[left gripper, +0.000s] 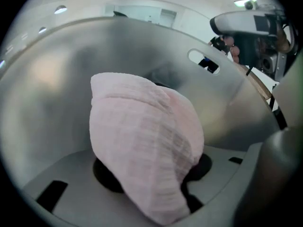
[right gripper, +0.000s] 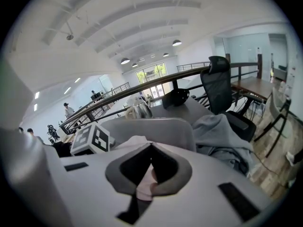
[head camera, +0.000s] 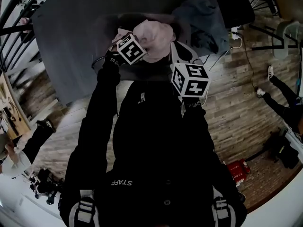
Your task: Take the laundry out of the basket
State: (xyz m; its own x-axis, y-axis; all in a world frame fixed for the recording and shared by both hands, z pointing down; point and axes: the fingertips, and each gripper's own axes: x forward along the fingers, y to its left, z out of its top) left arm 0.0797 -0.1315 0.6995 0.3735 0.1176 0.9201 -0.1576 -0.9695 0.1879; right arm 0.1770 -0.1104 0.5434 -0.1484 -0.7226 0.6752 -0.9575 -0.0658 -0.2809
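A pink cloth (head camera: 154,39) lies heaped in the grey laundry basket (head camera: 102,30) on the dark table (head camera: 66,46). My left gripper (left gripper: 149,174) reaches inside the basket (left gripper: 71,70) and is shut on the pink cloth (left gripper: 142,136), which bulges up from between the jaws and hides the pads. Its marker cube (head camera: 130,49) sits at the basket's near left. My right gripper (right gripper: 151,146) is shut just outside the basket's wall (right gripper: 161,126). A strip of pink cloth (right gripper: 144,187) shows in the gap behind its tips; whether it is pinched I cannot tell.
A grey-blue garment (head camera: 203,13) lies on the table to the right of the basket, and shows in the right gripper view as a garment (right gripper: 222,129). A black office chair (right gripper: 220,86) stands beyond it. A cable (head camera: 227,48) and a red box (head camera: 239,169) lie on the wooden floor.
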